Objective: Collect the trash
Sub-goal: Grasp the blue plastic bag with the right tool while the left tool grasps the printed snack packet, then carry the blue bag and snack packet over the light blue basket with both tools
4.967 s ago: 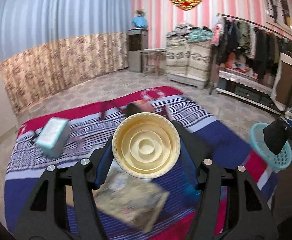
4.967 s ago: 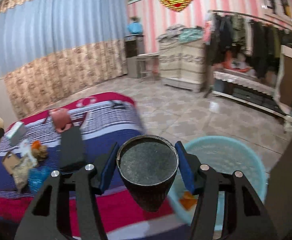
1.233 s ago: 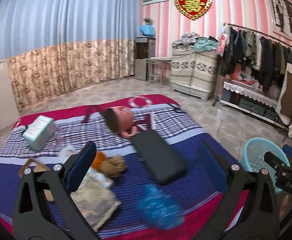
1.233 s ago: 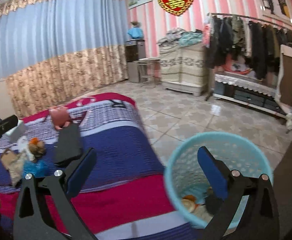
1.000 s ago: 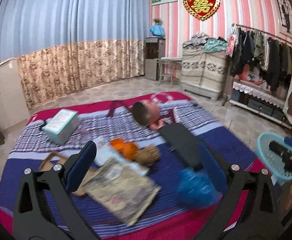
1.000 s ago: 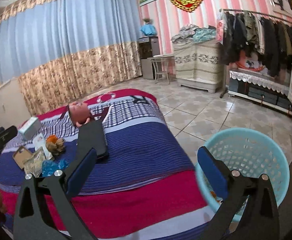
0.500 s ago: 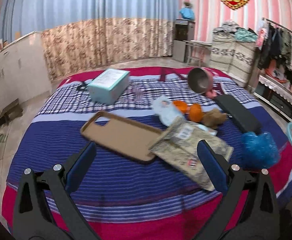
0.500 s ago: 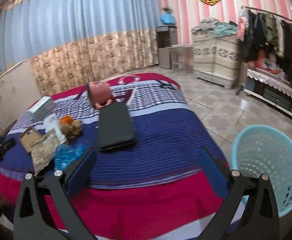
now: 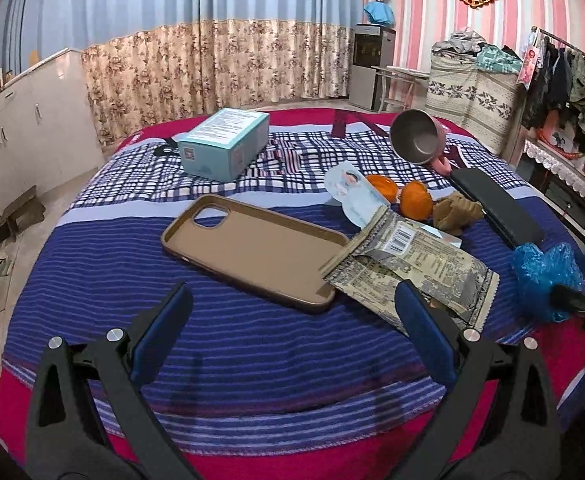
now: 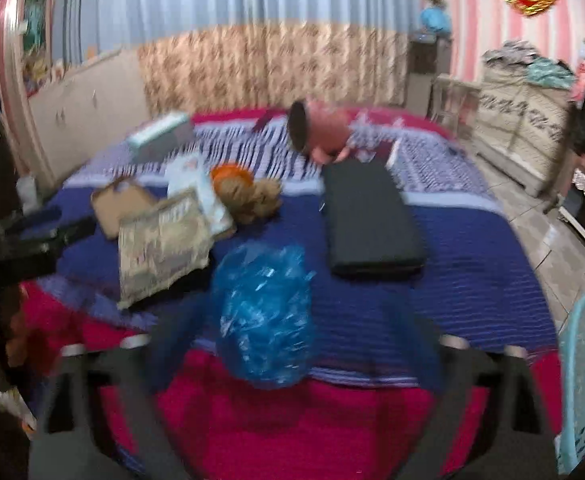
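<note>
Trash lies on the striped bed cover (image 9: pixel 252 352): a crumpled blue plastic bag (image 9: pixel 544 280) (image 10: pixel 264 312), a flattened snack wrapper (image 9: pixel 412 268) (image 10: pixel 160 244), orange peels (image 9: pixel 414 200) (image 10: pixel 228 174) and a brown crumpled scrap (image 9: pixel 454 210). My left gripper (image 9: pixel 292 336) is open and empty, above the near edge of the bed, before a tan phone case (image 9: pixel 252 248). My right gripper (image 10: pixel 292 340) is open and blurred, with the blue bag between its fingers, apart from them. The light blue trash basket (image 10: pixel 584 380) stands at the right.
A teal box (image 9: pixel 224 144), a pink cup on its side (image 9: pixel 416 136) and a black flat case (image 9: pixel 492 204) also lie on the bed. Cabinets stand at the left, a clothes rack at the right, and tiled floor around the bed.
Both grippers dropped their items in the basket earlier and now stand open. Both have swung left from the basket to the bed. The right one has closed in on the blue bag.
</note>
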{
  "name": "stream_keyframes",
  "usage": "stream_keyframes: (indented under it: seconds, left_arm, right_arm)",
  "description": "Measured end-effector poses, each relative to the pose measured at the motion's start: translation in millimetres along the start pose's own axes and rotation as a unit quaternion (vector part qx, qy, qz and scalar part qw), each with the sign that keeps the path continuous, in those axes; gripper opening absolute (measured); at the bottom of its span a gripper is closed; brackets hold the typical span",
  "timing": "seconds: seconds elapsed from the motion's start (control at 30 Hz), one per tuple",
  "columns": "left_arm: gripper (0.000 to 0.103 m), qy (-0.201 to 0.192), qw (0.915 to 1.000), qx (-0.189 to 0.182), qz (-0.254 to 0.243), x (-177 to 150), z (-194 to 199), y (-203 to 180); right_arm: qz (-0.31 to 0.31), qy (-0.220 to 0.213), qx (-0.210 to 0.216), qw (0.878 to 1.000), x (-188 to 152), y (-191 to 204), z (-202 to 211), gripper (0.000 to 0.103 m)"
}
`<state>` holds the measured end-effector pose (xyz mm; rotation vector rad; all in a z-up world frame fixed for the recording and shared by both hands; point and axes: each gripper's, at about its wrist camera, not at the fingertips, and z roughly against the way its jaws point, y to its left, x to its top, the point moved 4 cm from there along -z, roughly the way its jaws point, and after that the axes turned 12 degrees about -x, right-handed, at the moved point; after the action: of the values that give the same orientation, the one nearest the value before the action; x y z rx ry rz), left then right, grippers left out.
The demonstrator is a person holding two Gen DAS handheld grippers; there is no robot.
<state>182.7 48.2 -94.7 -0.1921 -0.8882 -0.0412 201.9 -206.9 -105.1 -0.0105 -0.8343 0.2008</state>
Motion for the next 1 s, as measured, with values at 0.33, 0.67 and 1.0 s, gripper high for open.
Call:
stream_keyframes:
  seconds: [0.33, 0.67, 1.0]
  left_arm:
    - [0.097, 0.039, 0.9983, -0.041, 0.011, -6.3, -12.6, -29.6]
    - [0.080, 0.098, 0.9927, -0.060, 0.036, -12.1, -51.7, -53.4]
    - [0.005, 0.082, 0.9937, -0.071, -0.030, -5.0, -32.7, -85.1]
  right_arm:
    - [-0.045, -0.032, 0.006, 0.998, 3.8, -32.7, 21.7, 0.030]
    - [-0.098, -0.058, -0.048, 0.992, 3.0, -93.8, 44.9, 0.030]
    - [-0.149, -0.075, -0.084, 0.982, -8.6, -147.2, 66.0, 0.030]
